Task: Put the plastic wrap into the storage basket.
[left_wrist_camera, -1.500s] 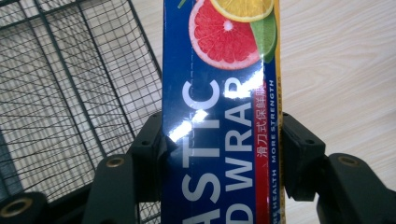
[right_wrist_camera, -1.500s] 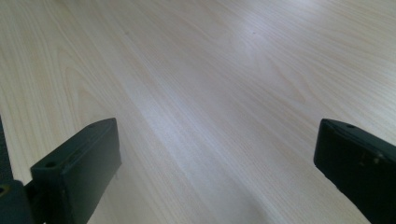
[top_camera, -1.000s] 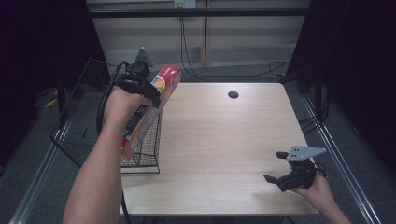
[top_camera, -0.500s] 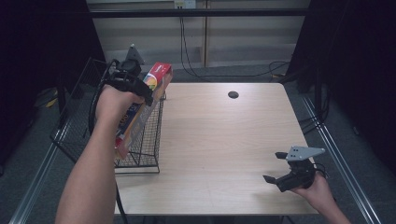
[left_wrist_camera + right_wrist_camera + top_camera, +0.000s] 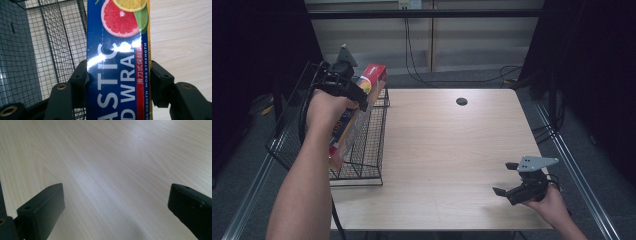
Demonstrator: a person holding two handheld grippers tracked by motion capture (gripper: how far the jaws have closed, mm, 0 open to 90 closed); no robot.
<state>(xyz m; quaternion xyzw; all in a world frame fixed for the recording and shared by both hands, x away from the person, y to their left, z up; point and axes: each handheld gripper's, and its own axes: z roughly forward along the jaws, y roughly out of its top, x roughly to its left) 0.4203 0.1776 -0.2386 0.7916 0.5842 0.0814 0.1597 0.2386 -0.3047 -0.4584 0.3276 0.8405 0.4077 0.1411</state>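
A long plastic wrap box [image 5: 357, 107], blue with a red end and citrus fruit pictures, hangs tilted over the black wire basket [image 5: 372, 155] at the table's left edge. My left gripper [image 5: 357, 95] is shut on it; in the left gripper view both jaws press the box [image 5: 117, 75] from either side, with the basket mesh [image 5: 50, 45] below and to the left. My right gripper [image 5: 507, 182] rests low near the table's front right corner, open, with bare wood between its fingers [image 5: 42, 207].
The light wooden table [image 5: 452, 150] has a dark round cable hole [image 5: 461, 101] at the back. The basket overhangs the table's left side. Metal rails run along the floor on both sides, and cables hang at the back wall.
My left gripper has carried the box leftward and slightly back, from over the table's corner to over the basket. The right gripper has stayed put.
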